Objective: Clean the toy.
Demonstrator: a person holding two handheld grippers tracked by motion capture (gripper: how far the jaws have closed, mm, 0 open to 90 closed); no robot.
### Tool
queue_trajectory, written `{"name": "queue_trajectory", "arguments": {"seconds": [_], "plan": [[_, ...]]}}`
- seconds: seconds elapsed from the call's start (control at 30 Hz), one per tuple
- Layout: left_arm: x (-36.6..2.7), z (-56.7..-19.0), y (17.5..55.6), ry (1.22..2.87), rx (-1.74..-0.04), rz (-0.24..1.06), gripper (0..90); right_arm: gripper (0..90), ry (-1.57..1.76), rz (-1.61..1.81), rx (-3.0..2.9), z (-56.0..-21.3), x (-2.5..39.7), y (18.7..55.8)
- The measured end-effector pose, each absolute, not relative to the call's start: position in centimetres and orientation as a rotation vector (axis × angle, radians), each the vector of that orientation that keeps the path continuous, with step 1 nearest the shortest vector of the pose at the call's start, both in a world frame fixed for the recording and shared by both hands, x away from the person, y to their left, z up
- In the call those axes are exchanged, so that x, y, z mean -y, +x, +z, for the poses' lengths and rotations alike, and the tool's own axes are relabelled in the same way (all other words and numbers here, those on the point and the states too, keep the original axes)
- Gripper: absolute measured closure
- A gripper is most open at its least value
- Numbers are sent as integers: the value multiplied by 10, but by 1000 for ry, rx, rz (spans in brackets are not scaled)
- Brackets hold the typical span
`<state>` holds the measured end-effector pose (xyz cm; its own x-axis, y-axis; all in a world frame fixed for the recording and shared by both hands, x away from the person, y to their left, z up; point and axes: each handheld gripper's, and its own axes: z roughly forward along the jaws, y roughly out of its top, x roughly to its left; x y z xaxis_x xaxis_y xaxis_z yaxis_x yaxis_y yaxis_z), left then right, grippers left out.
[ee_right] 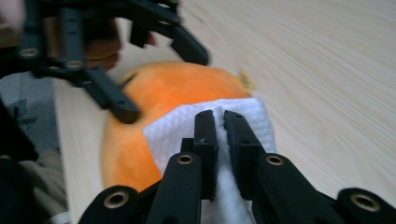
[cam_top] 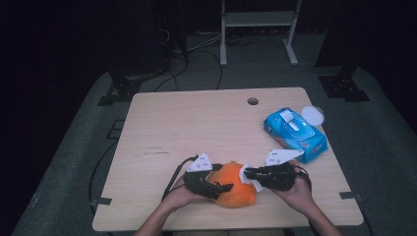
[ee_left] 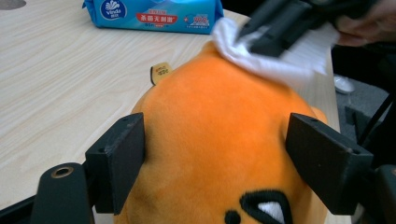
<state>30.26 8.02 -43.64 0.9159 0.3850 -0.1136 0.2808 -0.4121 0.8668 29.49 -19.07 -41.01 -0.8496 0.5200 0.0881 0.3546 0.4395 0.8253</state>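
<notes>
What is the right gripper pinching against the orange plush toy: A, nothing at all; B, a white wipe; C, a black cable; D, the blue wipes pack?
B: the right gripper is shut on a white wipe pressed onto the orange plush toy.

black claws (ee_right: 220, 122) with brass screws, grey plates, black cables
</notes>
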Motion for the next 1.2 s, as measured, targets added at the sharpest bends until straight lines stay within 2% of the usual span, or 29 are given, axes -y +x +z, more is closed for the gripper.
{"name": "queue_trajectory", "arguments": {"seconds": [0.13, 0.33, 0.43, 0.57, 0.67, 0.73, 0.8, 0.9, 0.97, 1.03, 1.13, 1.2], "plan": [[-77, -436, 299, 2034, -467, 136, 210, 831, 846, 1356, -2483, -411, 201, 302], [-82, -433, 300, 2053, -432, 105, 194, 831, 818, 1356, -2484, -409, 190, 299], [-91, -427, 306, 2046, -400, 48, 167, 831, 771, 1375, -2516, -409, 189, 295], [-93, -433, 314, 2040, -487, 32, 80, 829, 698, 1370, -2537, -408, 187, 289], [-88, -442, 317, 2030, -545, -36, 43, 826, 686, 1365, -2545, -407, 186, 289], [-86, -446, 318, 2024, -556, -74, 86, 826, 707, 1372, -2543, -408, 187, 291], [-88, -442, 317, 2028, -548, -48, 217, 828, 741, 1377, -2539, -409, 189, 294], [-88, -432, 309, 1930, -506, 118, 325, 829, 755, 1373, -2518, -404, 192, 296], [-84, -425, 304, 1888, -446, 281, 344, 831, 765, 1422, -2486, -398, 196, 297], [-79, -424, 300, 1889, -378, 344, 344, 830, 774, 1452, -2462, -394, 196, 297], [-75, -432, 296, 1930, -310, 333, 340, 830, 778, 1431, -2456, -396, 192, 300], [-78, -430, 297, 1951, -320, 272, 300, 830, 791, 1412, -2484, -403, 189, 302]]}}
